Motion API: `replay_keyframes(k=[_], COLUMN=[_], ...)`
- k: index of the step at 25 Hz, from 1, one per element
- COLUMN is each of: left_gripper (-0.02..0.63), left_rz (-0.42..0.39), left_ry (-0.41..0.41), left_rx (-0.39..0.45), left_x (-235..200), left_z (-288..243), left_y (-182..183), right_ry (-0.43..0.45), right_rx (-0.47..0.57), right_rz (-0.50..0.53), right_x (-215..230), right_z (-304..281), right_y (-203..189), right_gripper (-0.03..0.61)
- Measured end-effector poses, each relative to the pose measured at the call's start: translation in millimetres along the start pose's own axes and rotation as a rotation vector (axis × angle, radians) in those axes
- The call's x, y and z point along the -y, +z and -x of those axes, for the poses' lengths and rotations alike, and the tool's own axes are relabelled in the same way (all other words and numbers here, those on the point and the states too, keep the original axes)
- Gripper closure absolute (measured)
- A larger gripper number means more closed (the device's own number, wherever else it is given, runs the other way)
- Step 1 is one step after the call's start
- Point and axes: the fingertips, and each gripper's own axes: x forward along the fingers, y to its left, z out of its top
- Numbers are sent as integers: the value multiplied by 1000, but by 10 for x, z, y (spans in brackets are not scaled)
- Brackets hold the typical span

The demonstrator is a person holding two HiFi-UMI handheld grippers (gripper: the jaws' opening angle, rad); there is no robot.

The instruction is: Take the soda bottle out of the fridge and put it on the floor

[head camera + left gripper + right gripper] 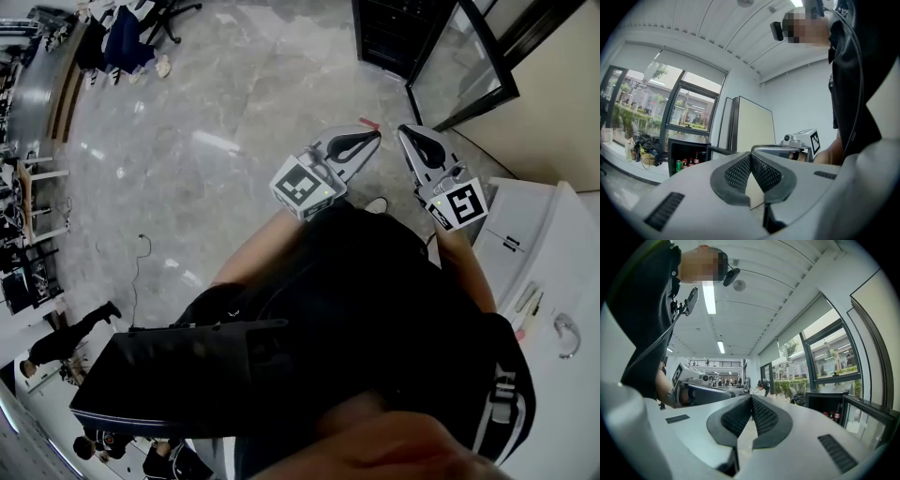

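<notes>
Two grippers, both pressed fully together with nothing between the pads, sit level at the ends of your outstretched forearms. In the head view your left gripper (373, 131) and your right gripper (405, 131) lie side by side, tips angled toward each other and aimed at the small black fridge with the open glass door (384, 37) across the grey marble floor (234, 141). Each gripper is well short of the fridge.

Your left gripper view shows its dark ribbed pads (738, 173) meeting at the tip, with the fridge's open cavity off to the left of them. Inside that fridge a dark soda bottle with a red label (696, 158) stands upright, long axis vertical, cap up, beside shorter red-labelled bottles (687, 162) and a green can (678, 166) nearest the fridge's left wall. Label print is too small to read, so no brand can be told.

Your right gripper view has its own pads closed the same way, and the fridge sits at the right with the upright bottles just inside its glass door (872, 423).

Black-and-white square markers (302, 184) on the gripper cubes are patterns only, with no legible words. A white cabinet (548, 253) stands on the near side of the fridge, by your right arm.
</notes>
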Motion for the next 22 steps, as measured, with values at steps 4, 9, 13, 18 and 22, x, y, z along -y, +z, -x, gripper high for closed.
replay_keyframes(k=[4,9,13,18,22], left_gripper=[612,612,612,612,612], left_rz=[6,-7,-5,14,36], left_ry=[-6,-39,-67,-105,-131], left_rx=[7,20,31,26,20], left_x=[-304,-774,-1241,-1786,-2091], left_z=[22,87,179,274,320], left_y=[18,19,114,164,152], right_ry=[-5,-32,-70,-104,-133], right_rx=[-13,-12,-12,-33,-40], right_rz=[-8,-48,-65,-54,-60], right_x=[61,162,302,406,472], right_z=[-257,-725,-1172,-1686,-1976], right_y=[-45,-122,-109,-144,-208], right_gripper=[568,568,568,568,568])
